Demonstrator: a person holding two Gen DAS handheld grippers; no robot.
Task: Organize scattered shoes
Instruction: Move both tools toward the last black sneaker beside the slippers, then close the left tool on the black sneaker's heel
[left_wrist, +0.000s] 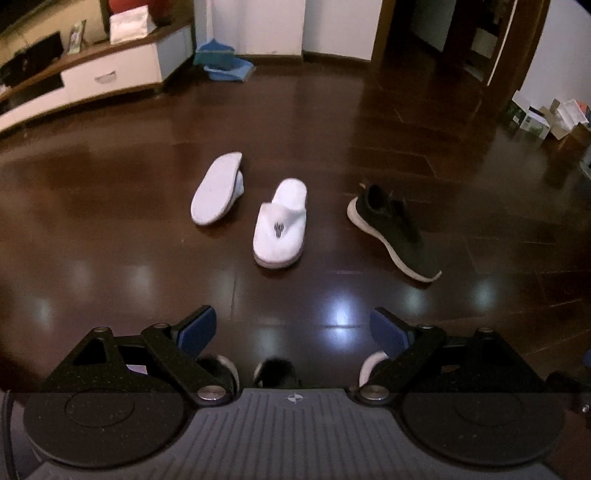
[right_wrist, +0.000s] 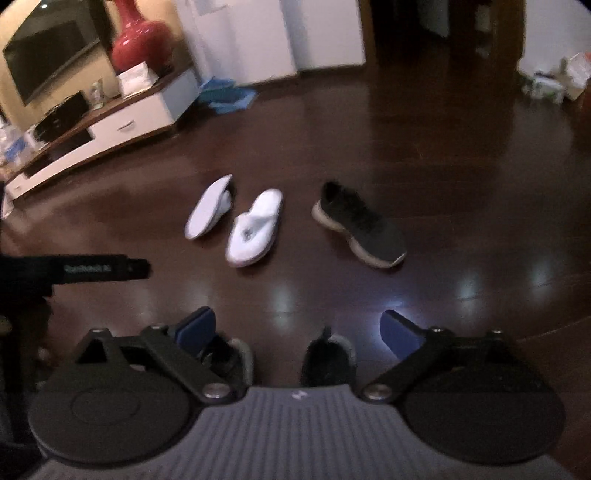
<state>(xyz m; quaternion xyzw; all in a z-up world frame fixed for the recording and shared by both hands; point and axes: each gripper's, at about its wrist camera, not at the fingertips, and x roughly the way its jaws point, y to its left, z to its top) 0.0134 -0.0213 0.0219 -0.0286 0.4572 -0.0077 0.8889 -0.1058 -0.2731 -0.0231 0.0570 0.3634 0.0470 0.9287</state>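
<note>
Three shoes lie on the dark wood floor ahead. A white slipper is overturned, sole up. To its right, a second white slipper with a dark emblem sits upright. Farther right, a black sneaker with a white sole lies at an angle. My left gripper is open and empty, well short of the slippers. My right gripper is open too, with nothing between its blue pads. Dark shoes with pale soles show close in, partly hidden by the gripper bodies.
A white and brown TV cabinet runs along the left wall, with a red vase and a TV. A blue dustpan lies by the back wall. Boxes stand at the right. Part of the other gripper reaches in from the left.
</note>
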